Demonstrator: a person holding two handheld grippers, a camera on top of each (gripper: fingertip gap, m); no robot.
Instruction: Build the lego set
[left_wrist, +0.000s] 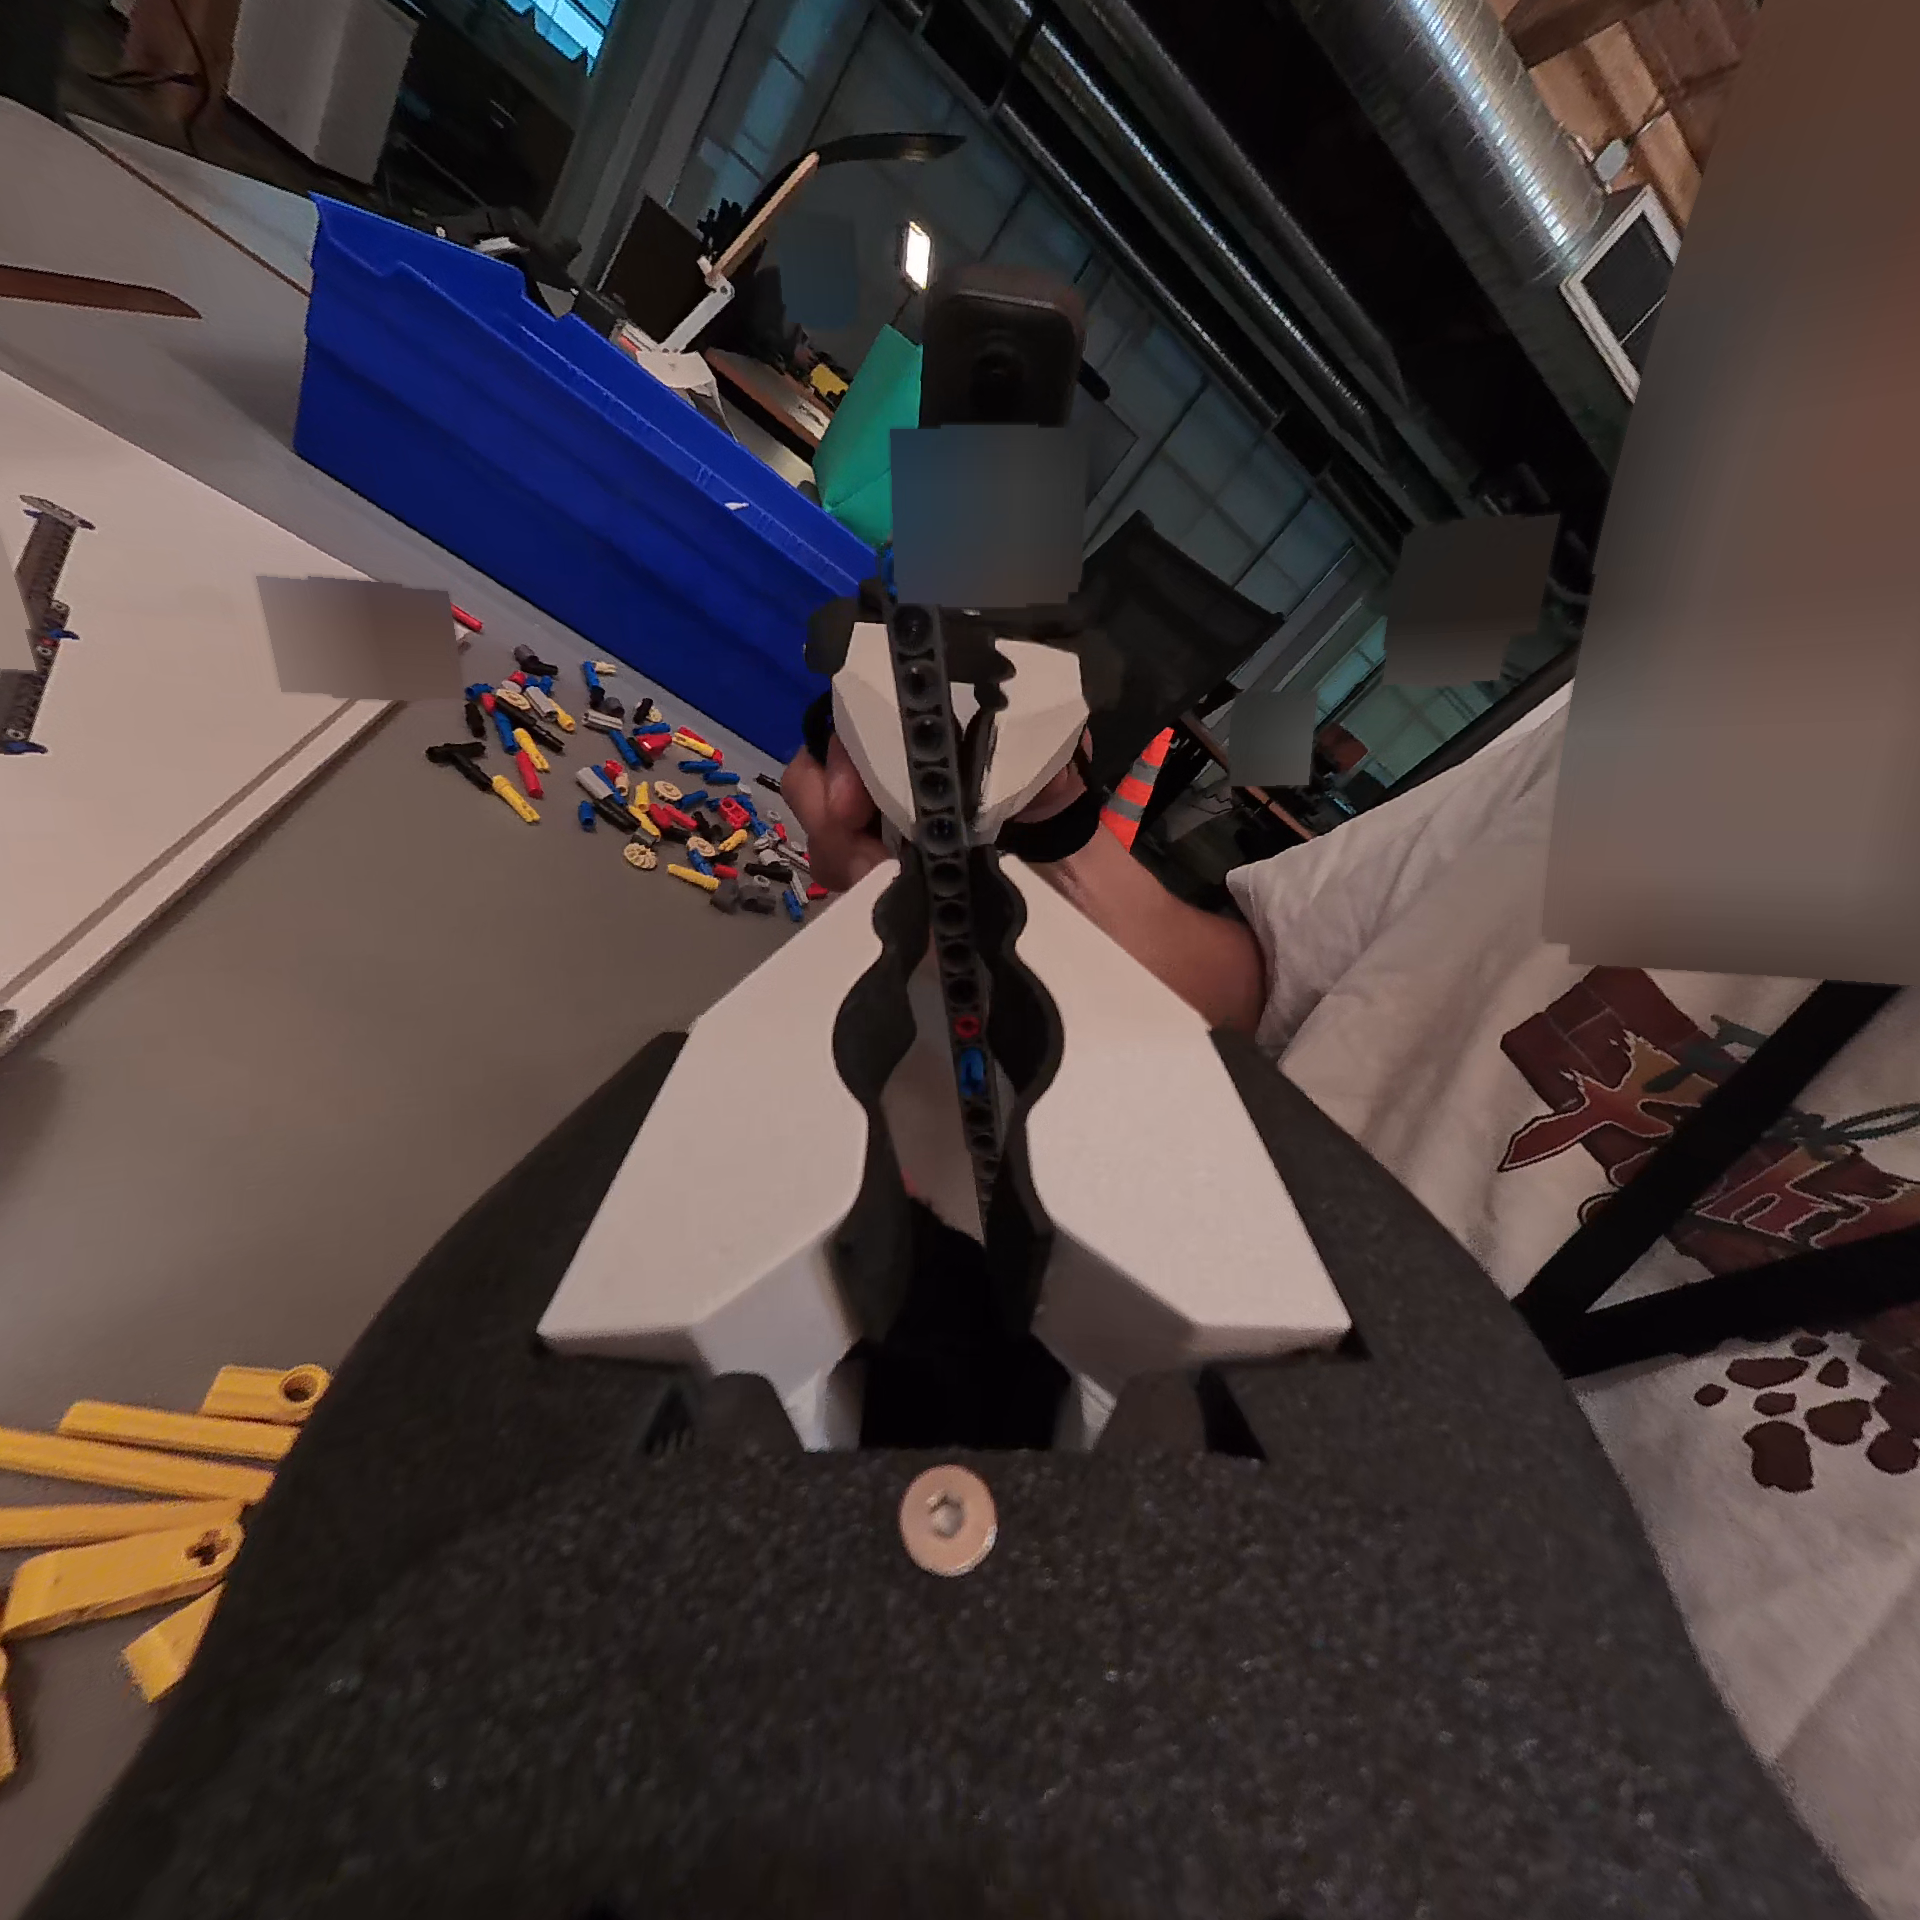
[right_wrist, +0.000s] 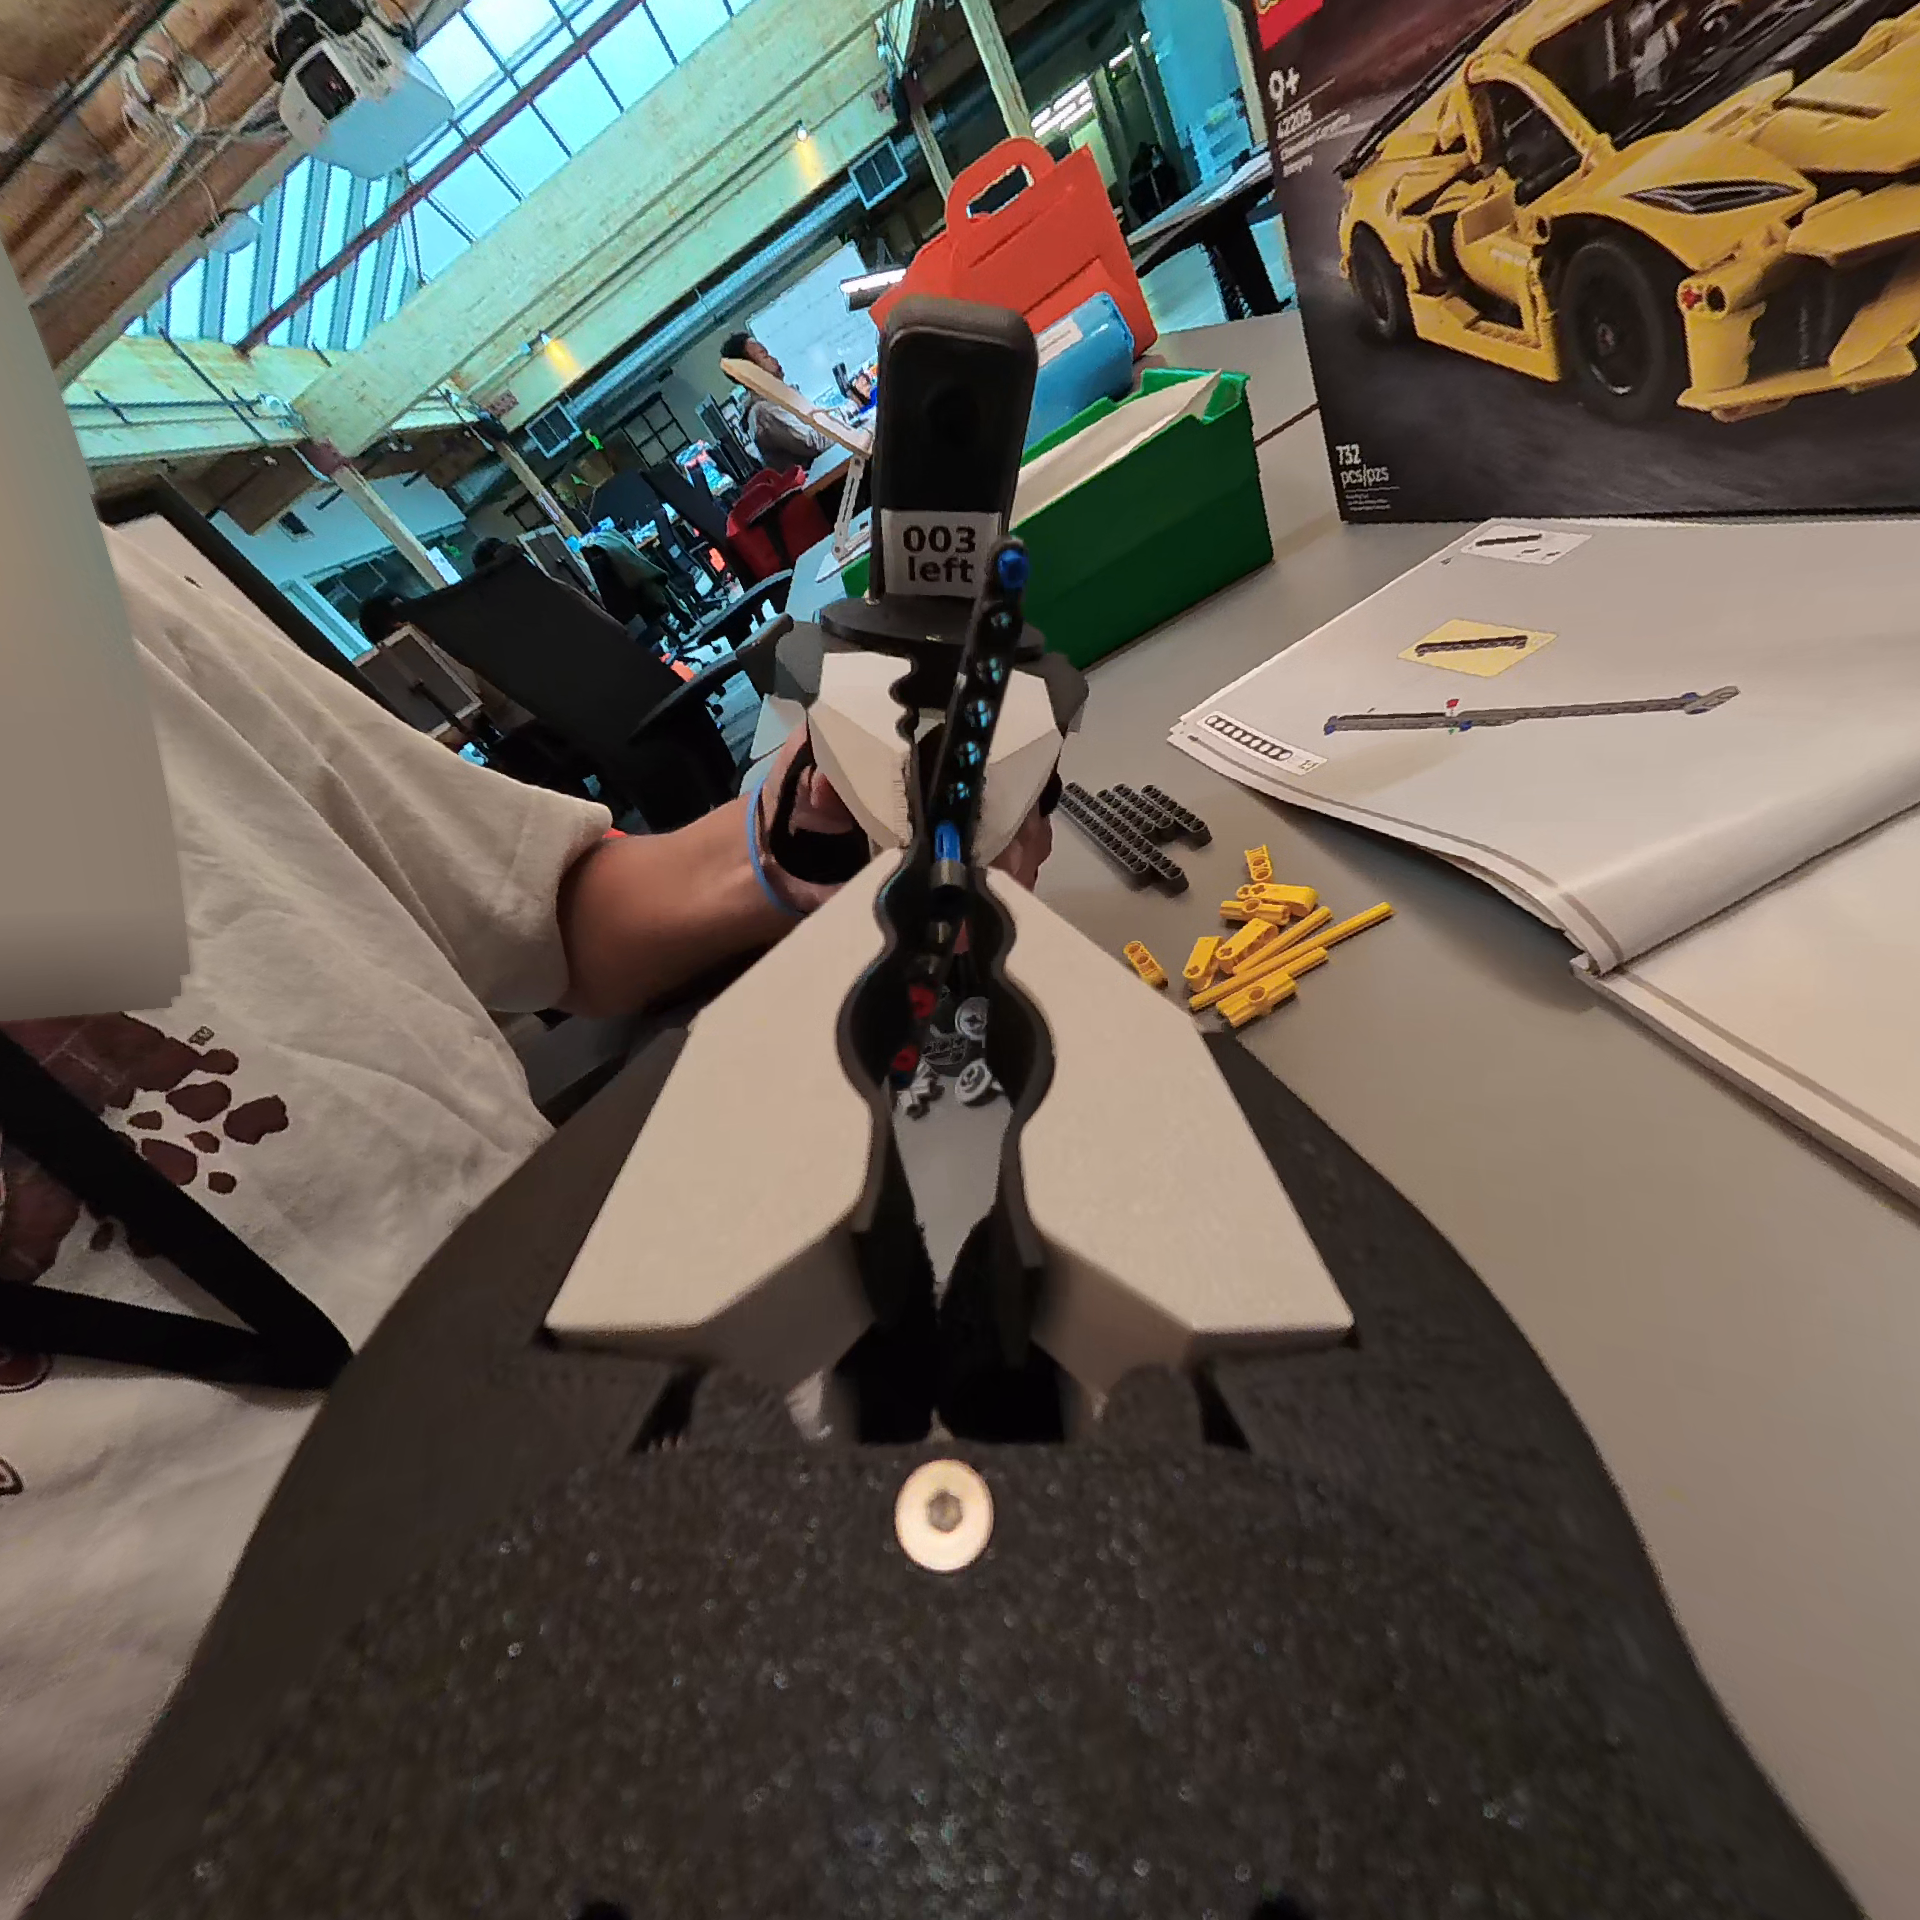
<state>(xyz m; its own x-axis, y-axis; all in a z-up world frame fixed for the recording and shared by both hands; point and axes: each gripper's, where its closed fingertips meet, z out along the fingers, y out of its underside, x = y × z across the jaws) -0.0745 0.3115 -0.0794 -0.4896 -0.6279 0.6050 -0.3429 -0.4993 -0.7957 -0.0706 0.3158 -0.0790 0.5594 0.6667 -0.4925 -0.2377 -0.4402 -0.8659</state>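
- Above the bench (right_wrist: 1455, 1091), both grippers face each other, left gripper (left_wrist: 951, 883) and right gripper (right_wrist: 940, 883) each closed on the beam (left_wrist: 940, 831).
- Step, likely: joining beam sections; next calls for straight, aligned pressing.

Each camera sits on the back of its own hand-held gripper and looks forward along the two white fingers, very close to them.

The left wrist view faces the right hand-held gripper (left_wrist: 951, 727), the blue bin (left_wrist: 540, 447) and the pile of small pieces (left_wrist: 644, 769).

The right wrist view faces the other way, toward the left hand-held gripper (right_wrist: 935, 769), the open booklet (right_wrist: 1558, 748) and the box (right_wrist: 1600, 249).

Both views look slightly upward, and both share the long black beam (left_wrist: 940, 831) (right_wrist: 971, 717), the grey tabletop (left_wrist: 343, 1039) (right_wrist: 1455, 1143) and the person's white shirt (left_wrist: 1455, 987) (right_wrist: 312, 831).
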